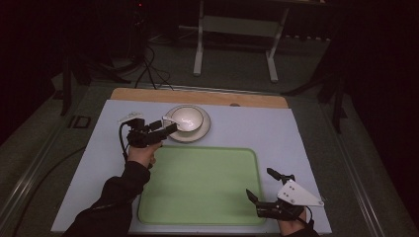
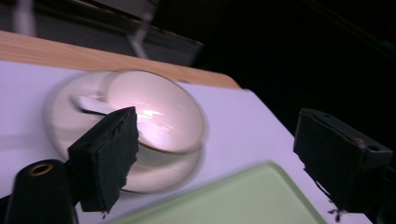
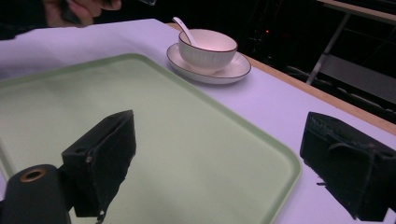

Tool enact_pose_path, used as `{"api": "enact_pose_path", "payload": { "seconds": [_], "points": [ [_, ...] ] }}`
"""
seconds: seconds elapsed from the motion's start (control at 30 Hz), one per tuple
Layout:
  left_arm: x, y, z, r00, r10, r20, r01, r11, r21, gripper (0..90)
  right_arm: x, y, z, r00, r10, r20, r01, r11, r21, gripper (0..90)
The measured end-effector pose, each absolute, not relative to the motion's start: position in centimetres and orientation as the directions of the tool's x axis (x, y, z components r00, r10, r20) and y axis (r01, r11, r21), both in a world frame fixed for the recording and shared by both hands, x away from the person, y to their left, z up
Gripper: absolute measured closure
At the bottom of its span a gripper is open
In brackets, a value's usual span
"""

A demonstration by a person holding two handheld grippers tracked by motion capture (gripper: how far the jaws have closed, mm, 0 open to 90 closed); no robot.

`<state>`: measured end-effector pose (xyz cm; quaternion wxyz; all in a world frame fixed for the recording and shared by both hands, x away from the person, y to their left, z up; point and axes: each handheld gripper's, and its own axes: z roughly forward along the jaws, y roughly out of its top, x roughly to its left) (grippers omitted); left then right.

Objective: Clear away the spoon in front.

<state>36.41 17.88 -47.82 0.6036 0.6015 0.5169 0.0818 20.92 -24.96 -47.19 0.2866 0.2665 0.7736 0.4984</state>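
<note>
Left gripper (image 1: 169, 127): at approx 10 o'clock on the table, held level, tips aimed twd the bowl, right at the plate's near-left rim. Jaws spread wide, nothing pinched btwn them; in the left gripper view the bowl sits beyond the left jaw, no pad on it. Can't tell if a tip grazes the spoon handle.
Left hand (image 1: 144, 154): under the gripper body, dark sleeve running down to the bottom edge, approx 7 o'clock.
Bowl (image 1: 187, 117): white w/ dark rim line, upright, on the plate, approx 12 o'clock on the mat. Also in left gripper view (image 2: 156, 112) (blurred) & right gripper view (image 3: 208, 49).
Plate (image 1: 202, 131): white, dark rim, under the bowl, flat on the mat, just beyond the tray's far edge.
Spoon (image 1: 170, 121): white, bowl end inside the bowl, handle leaning out over the bowl's left rim at approx 9 o'clock, twd the left gripper. Clear in right gripper view (image 3: 183, 29).
Tray (image 1: 197, 197): pale green, rounded corners, bare, centre-near part of the mat; near the plate, not touching.
Right gripper (image 1: 259, 182): approx 4 o'clock, beside the tray's near-right corner, over the mat. Jaws spread wide, holding nothing; right gripper view looks across the tray twd the bowl.
Mat (image 1: 247, 123): pale lilac sheet covering the table top.
Table edge (image 1: 197, 96): wood strip showing past the mat's far side, 12 o'clock.
</note>
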Motion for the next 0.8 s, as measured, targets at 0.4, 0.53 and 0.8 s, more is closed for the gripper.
{"api": "enact_pose_path", "payload": {
  "seconds": [0.4, 0.53, 0.8],
  "points": [
    [39.5, 18.9, -51.5, 0.203, 0.684, -0.701, 0.536, 0.522, 0.664, 32.7, 21.0, -24.9, -47.3, -0.699, 0.693, -0.175, 0.128, 0.362, 0.923, 10.6],
    [40.2, 18.6, -52.6, 0.159, 0.649, -0.744, 0.544, 0.571, 0.615, 36.8, 21.0, -25.0, -47.3, -0.700, 0.694, -0.169, 0.133, 0.359, 0.924, 10.6],
    [41.4, 18.1, -53.8, 0.118, 0.578, -0.808, 0.536, 0.648, 0.541, 54.8, 20.9, -25.2, -47.1, -0.697, 0.697, -0.168, 0.128, 0.352, 0.927, 10.7]
  ]
}}
